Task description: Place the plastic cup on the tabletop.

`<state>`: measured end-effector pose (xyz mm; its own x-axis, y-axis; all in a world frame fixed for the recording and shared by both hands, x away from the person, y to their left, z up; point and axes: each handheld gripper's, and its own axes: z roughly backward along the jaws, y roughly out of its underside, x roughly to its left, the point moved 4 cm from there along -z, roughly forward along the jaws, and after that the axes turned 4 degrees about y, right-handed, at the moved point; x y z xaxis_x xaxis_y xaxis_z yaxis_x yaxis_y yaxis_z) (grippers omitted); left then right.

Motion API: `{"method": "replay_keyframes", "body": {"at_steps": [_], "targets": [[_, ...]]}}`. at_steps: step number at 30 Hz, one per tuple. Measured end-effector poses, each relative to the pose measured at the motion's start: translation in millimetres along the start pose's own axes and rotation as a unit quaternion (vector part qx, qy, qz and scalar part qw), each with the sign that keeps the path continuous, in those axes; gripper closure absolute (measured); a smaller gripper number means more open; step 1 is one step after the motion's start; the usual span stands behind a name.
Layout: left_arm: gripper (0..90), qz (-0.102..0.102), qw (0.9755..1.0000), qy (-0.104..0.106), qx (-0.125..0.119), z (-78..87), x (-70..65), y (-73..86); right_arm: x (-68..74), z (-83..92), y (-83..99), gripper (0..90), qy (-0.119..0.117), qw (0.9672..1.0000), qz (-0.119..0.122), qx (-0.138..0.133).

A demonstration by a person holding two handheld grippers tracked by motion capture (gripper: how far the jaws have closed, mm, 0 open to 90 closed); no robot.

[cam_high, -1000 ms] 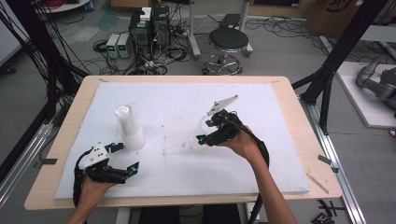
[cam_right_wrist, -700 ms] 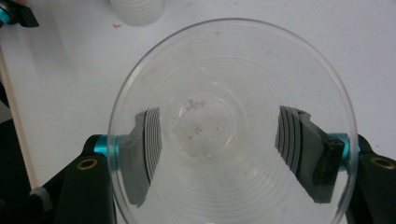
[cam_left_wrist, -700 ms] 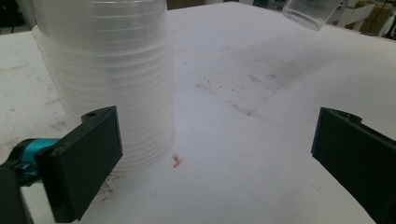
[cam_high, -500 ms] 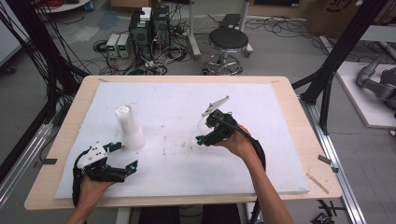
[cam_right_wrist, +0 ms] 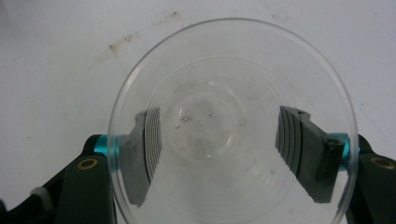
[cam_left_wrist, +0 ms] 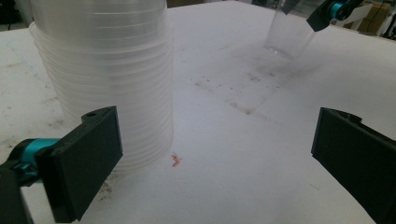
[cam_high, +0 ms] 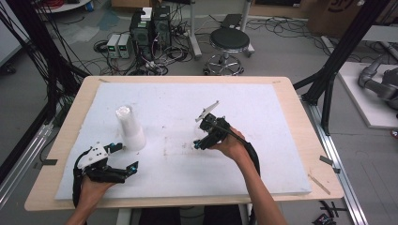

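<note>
**On the white desk: one clear cup held, a stack standing by**

Across the desk [cam_high: 281,108], a white foam sheet on a wooden top, faint brown smudges and specks mark the surface. Toward its left side stands the stack of cups [cam_high: 130,127], translucent plastic nested tightly, their rims showing as close horizontal ridges in the left tool's view [cam_left_wrist: 105,70]. Near the desk's middle is the single cup [cam_right_wrist: 231,126], clear, thin-walled, round-mouthed, with concentric rings stepping down to a small flat base; seen from the left tool's camera it sits low over the foam [cam_left_wrist: 289,35], though whether it touches I cannot tell. The right tool [cam_high: 206,136] grips this cup, its grey ribbed pads pressed on opposite sides of the wall. The left tool [cam_high: 123,158] rests near the desk's front left, jaws spread wide with nothing between them, just beside the stack. No readable writing or brand shows on any cup.
</note>
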<state>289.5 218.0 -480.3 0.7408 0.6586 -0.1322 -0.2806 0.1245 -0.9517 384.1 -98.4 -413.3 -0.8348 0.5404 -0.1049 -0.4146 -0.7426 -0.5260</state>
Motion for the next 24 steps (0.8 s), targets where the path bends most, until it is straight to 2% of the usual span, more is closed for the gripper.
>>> {"method": "replay_keyframes", "body": {"at_steps": [5,7,13,17,19,21,24], "targets": [[1.8,-0.002,1.0000,0.000,0.003,-0.7,-0.5,0.0,2.9,-15.0,2.2,31.7,0.005,0.9999,-0.002,0.013],[1.8,-0.003,1.0000,0.000,0.003,-0.1,-0.2,0.0,3.6,-19.9,0.9,31.6,0.009,1.0000,-0.002,0.003],[1.8,-0.002,1.0000,0.000,0.004,-0.4,0.0,0.1,5.8,-25.1,-4.0,31.6,0.017,0.9998,0.004,0.000],[1.8,-0.004,1.0000,0.001,0.003,-0.1,-0.3,0.1,5.7,-28.0,-3.6,31.5,0.022,0.9997,0.001,-0.011],[1.8,-0.005,1.0000,0.004,0.004,0.0,-0.5,0.1,6.0,-30.3,-2.7,28.4,0.021,0.9996,-0.009,-0.018],[1.8,-0.005,1.0000,0.003,0.003,0.0,-0.4,0.1,6.2,-34.2,-0.9,17.1,0.027,0.9995,-0.011,-0.012],[1.8,-0.004,1.0000,0.003,0.004,-0.2,-0.3,0.1,4.6,-37.7,2.8,14.1,0.034,0.9990,-0.022,-0.021]]}}
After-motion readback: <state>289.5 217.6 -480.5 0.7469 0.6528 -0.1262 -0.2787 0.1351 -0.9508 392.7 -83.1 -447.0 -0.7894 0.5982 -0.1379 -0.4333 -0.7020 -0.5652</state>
